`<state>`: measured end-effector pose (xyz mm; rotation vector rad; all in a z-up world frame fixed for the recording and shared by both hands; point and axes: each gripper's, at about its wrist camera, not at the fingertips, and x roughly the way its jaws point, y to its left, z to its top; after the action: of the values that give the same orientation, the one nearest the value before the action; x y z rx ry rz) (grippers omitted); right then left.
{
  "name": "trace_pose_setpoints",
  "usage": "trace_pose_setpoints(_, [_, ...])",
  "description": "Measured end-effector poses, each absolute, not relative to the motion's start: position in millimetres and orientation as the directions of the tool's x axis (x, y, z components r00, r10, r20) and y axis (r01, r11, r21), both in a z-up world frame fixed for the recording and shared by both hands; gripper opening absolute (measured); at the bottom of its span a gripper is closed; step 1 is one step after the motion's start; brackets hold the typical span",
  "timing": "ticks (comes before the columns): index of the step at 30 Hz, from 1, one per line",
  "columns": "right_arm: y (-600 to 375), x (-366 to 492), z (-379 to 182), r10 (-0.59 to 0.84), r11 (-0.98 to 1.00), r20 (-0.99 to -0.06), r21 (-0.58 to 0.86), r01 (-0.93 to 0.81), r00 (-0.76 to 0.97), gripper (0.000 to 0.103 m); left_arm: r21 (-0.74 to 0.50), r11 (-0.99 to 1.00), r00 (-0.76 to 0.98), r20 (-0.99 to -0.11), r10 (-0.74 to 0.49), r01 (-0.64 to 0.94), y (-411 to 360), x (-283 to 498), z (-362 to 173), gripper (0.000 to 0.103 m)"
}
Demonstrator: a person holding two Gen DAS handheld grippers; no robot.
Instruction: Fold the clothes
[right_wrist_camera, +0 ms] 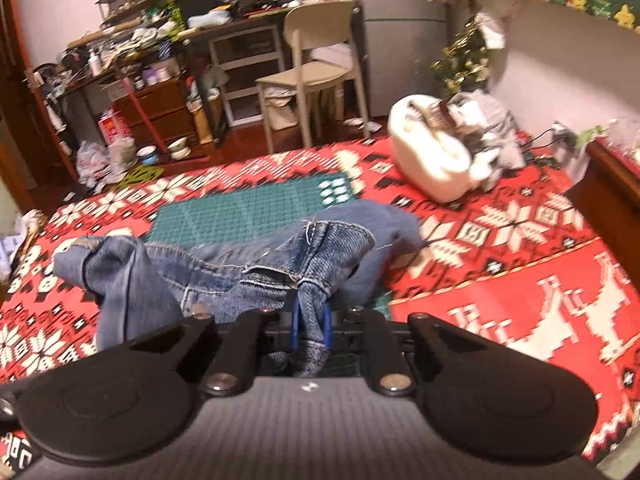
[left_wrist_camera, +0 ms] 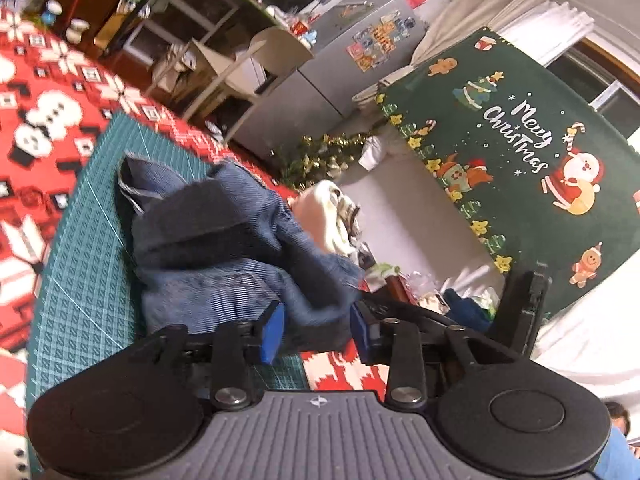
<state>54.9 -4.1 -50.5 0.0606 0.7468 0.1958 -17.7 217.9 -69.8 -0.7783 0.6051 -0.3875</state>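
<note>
Right hand-held gripper (right_wrist_camera: 311,330), seen from its own wrist camera: its blue pads (right_wrist_camera: 295,326) are clenched on a narrow fold of the denim garment (right_wrist_camera: 256,272), a stitched seam strip that passes between them and hangs out below. Left hand-held gripper (left_wrist_camera: 318,330), seen from the left wrist camera: its blue pads (left_wrist_camera: 273,332) stand apart, released, with a loose edge of the same denim lying in the gap but not pinched. No earlier view is given for comparison. The garment lies crumpled in a low heap, partly on a green gridded cutting mat (right_wrist_camera: 248,210) and partly on the red patterned blanket (right_wrist_camera: 520,240) that covers the bed; one end is bunched toward the left of the right wrist view, and a plain blue inner face shows at the far right of the heap. A white bundle of other laundry (right_wrist_camera: 432,160) sits on the blanket well apart from the denim, near the far corner. Behind the bed stand a beige chair (right_wrist_camera: 316,64), cluttered shelves, and a grey refrigerator (left_wrist_camera: 344,52); a green Christmas banner (left_wrist_camera: 520,140) hangs on the wall. Both views are slightly blurred.
</note>
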Motion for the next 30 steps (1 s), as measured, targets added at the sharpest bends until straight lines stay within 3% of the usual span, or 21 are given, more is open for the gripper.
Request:
trace_pose_setpoints(5, [-24, 61, -49, 0.130, 0.992, -0.676, 0.090, -0.093, 0.725, 0.011, -0.742, 0.666, 0.787, -0.367, -0.496, 0.074, 231, -16, -68, 0.036])
trace_pose_setpoints(11, [-41, 68, -50, 0.029, 0.999, -0.677, 0.029, -0.013, 0.736, 0.011, -0.631, 0.776, 0.807, -0.461, -0.370, -0.005, 235, -5, -65, 0.037])
trace_pose_setpoints(16, [-45, 67, -48, -0.050, 0.998, -0.647, -0.053, 0.020, 0.761, 0.011, -0.595, 0.803, 0.793, -0.505, -0.342, -0.033, 235, 5, -72, 0.037])
trace_pose_setpoints(26, [-55, 60, -38, -0.115, 0.992, -0.597, -0.110, 0.061, 0.794, 0.011, -0.392, 0.918, 0.790, -0.579, -0.201, -0.054, 221, 20, -80, 0.042])
trace_pose_setpoints(30, [-65, 62, -36, -0.125, 0.991, -0.602, -0.107, 0.075, 0.789, 0.011, -0.307, 0.952, 0.781, -0.595, -0.190, -0.003, 209, 27, -84, 0.056])
